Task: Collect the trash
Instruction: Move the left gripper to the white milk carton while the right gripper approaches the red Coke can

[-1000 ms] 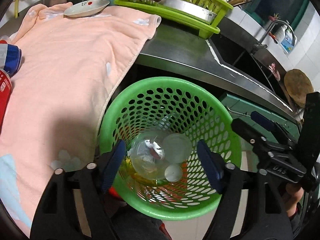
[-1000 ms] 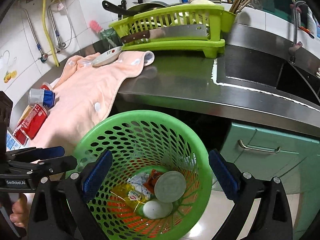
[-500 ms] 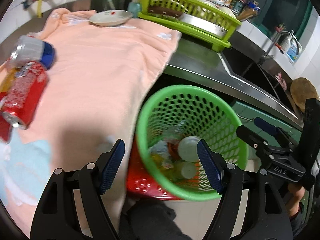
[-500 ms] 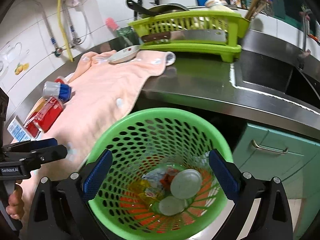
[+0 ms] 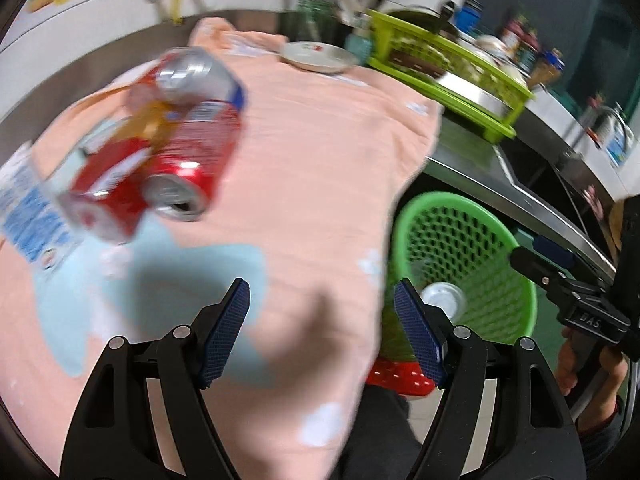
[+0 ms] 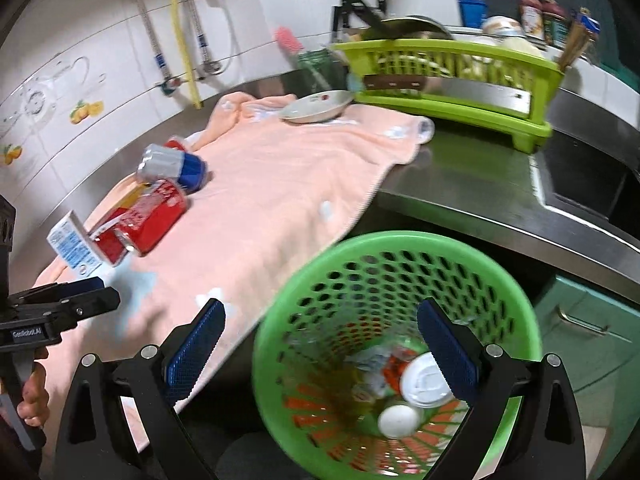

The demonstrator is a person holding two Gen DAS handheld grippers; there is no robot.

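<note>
We are hovering the left gripper [image 5: 322, 320] over the pink towel [image 5: 312, 168], fingers released and spread wide, nothing between them. It is pointing down toward the trash heap at the towel's far-left end, which we judge is the reason for the open stance: ready to straddle a can.

The remaining trash is lying in one cluster on the towel: a red can [image 6: 150, 218] on its side with its open mouth facing us, a silver-and-blue can [image 6: 172, 166] just behind and touching it, and a small white-and-blue carton [image 6: 74, 248] beside the red can's near end. A yellow wrapper seems tucked among them; the left view is too blurred to be sure.

We are holding the right gripper [image 6: 320, 348] above the green basket [image 6: 400, 248], fingers likewise released and empty. The basket is sitting below the counter edge, beside the hanging towel, presumably so trash can drop straight in from the counter. Inside we are seeing a white lid [image 6: 426, 378], a white egg-like ball [image 6: 398, 420] and crumpled wrappers, so the job is partly done.

A plate [image 6: 316, 107] is resting on the towel's far end, near the lime dish rack [image 6: 440, 80]; we judge neither is trash.

Next reach likely calls for the red can, it being nearest and lying crosswise to the fingers. Risk: it may roll on the soft cloth.
</note>
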